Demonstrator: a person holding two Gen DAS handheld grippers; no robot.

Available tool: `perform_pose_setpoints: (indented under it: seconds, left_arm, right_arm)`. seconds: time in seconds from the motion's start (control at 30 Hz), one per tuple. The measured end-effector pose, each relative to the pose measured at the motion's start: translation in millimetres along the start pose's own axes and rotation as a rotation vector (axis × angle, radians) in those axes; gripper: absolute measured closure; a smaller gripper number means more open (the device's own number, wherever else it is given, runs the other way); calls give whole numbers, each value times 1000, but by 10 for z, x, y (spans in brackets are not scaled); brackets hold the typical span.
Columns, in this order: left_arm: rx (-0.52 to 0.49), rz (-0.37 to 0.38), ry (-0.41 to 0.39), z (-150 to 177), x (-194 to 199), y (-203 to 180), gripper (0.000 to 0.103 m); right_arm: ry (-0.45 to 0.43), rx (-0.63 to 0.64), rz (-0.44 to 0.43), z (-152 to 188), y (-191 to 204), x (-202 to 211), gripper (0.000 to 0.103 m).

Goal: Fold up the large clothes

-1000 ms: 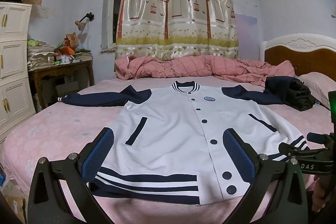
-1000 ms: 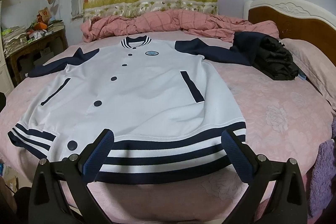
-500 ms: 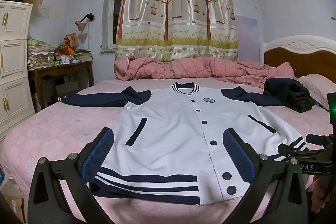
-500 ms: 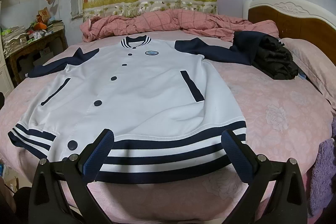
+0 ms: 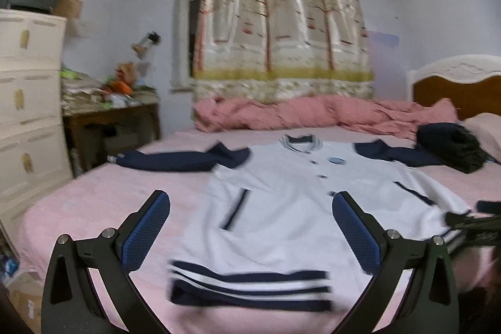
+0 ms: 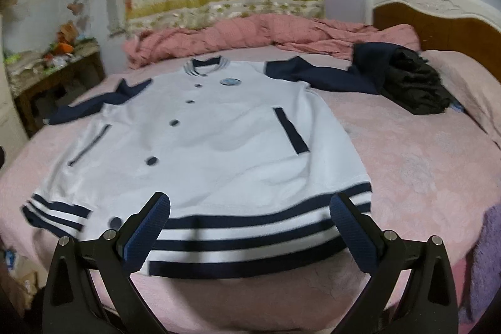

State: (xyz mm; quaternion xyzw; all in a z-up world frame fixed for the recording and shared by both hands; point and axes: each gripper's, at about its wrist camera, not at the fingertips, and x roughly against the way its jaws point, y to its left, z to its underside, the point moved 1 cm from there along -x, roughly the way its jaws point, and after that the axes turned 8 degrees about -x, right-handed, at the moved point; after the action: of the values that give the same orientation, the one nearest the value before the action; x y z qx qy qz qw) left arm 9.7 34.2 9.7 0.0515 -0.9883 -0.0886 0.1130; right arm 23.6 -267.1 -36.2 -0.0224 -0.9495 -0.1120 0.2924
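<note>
A white varsity jacket (image 5: 281, 208) with navy sleeves, navy buttons and a striped hem lies flat, front up, on the pink bed (image 5: 94, 202); it also shows in the right wrist view (image 6: 219, 146). Its sleeves spread out to both sides. My left gripper (image 5: 250, 208) is open and empty, above the hem's left part. My right gripper (image 6: 250, 208) is open and empty, just above the striped hem (image 6: 250, 240) near its right corner. The right gripper also shows at the right edge of the left wrist view (image 5: 476, 224).
A pile of dark clothes (image 6: 413, 83) lies on the right sleeve's end near the pillow (image 6: 463, 83). A rumpled pink quilt (image 6: 266, 33) lies along the far edge. A headboard (image 6: 444, 24) stands at right; a white cabinet (image 5: 28, 115) and cluttered desk (image 5: 109, 108) at left.
Both grippers have moved forward over the hem and the views are now blurred by motion. The left view has swung left. The jacket lies as before.
</note>
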Motion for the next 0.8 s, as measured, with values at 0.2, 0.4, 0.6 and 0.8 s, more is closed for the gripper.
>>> perform_pose_setpoints:
  seconds: [0.2,0.4,0.6,0.8]
  left_arm:
    - [22,8,46,132,-272,385,0]
    - [33,50,151,645,-529,472,0]
    - [37,75,260,1015,-776,410,8]
    - [67,97,321,1255,-936,407,8]
  right_arm:
    - [-100,20,43,-176,-350,126,0]
    - [-30,-64,-12,57,-849,-77,15]
    - [-7,-124,-75,320,-1106,-285,31]
    - [-19,-133,-117,316,-1152,-383,33]
